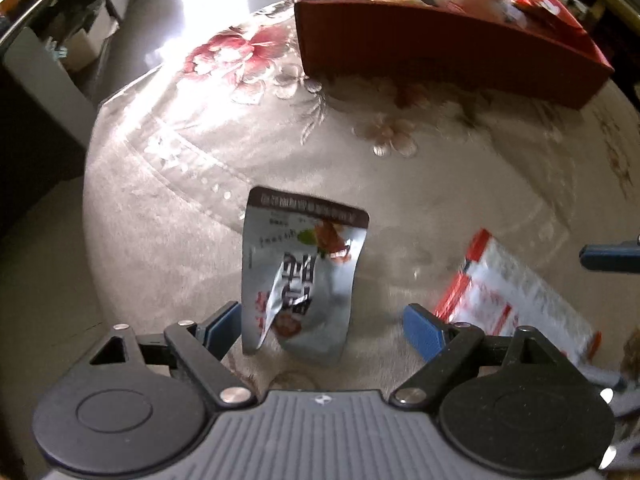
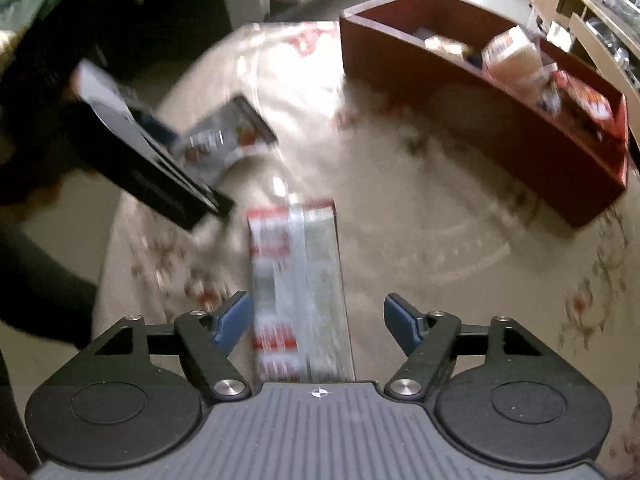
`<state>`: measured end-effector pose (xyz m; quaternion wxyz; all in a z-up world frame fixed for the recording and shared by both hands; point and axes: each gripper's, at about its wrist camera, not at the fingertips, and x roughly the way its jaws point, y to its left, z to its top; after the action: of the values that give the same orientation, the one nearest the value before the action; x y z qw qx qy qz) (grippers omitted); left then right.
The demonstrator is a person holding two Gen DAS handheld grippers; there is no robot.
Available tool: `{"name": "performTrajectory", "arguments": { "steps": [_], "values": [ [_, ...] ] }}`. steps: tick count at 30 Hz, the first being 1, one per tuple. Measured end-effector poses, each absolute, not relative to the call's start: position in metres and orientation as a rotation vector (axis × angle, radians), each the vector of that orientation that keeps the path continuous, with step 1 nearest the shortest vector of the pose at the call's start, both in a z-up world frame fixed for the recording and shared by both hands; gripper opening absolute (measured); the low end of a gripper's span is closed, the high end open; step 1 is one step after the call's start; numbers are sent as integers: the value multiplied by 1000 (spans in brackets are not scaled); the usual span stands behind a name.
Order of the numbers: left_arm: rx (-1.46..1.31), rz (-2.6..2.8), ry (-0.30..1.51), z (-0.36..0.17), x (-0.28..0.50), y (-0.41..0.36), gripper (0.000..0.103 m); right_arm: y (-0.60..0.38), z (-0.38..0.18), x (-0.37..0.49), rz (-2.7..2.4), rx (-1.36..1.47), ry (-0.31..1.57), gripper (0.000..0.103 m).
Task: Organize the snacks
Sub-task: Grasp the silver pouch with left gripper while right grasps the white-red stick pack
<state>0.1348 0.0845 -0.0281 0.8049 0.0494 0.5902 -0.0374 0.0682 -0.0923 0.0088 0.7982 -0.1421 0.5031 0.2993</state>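
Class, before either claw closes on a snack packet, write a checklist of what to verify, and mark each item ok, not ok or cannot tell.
1. Left claw open around silver packet: ok.
2. Right claw open, red-and-white packet between its fingers: ok.
3. Red box has free space: ok.
4. Right view sharp enough: not ok, blurred.
5. Packets lie apart: ok.
6. Packets sealed: cannot tell.

Left black two-finger gripper with blue pads [image 1: 322, 322] points steeply down, jaws spread wide, nothing pinched between them. Right black gripper with blue pads [image 2: 318, 322] tilts down too, jaws parted, pads pressing nothing.
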Motion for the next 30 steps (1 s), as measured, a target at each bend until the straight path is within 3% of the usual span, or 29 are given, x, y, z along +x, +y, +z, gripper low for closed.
{"name": "performTrajectory", "arguments": {
  "steps": [7,11,13,15,19,22,26,30],
  "values": [
    [38,-28,1248,-34,137,91,103,-60,-12,75,670,-320,1107,79],
    [4,2,1240,-33,144,101,103,-56,-23,70,656,-348,1095,91],
    [9,10,1220,-31,147,103,99,-54,-27,69,673,-338,1109,103],
    [17,8,1216,-33,149,104,98,-48,-30,65,669,-394,1119,103],
    [26,-15,1204,-28,148,98,79,-44,-31,64,639,-419,1124,102],
    [22,-15,1201,-25,145,92,68,-50,-27,60,619,-427,1112,92],
    [27,-20,1199,-23,134,79,57,-64,-17,54,589,-401,1087,62],
    [10,-39,1198,-20,119,70,56,-80,-14,53,564,-342,1106,56]
  ]
}}
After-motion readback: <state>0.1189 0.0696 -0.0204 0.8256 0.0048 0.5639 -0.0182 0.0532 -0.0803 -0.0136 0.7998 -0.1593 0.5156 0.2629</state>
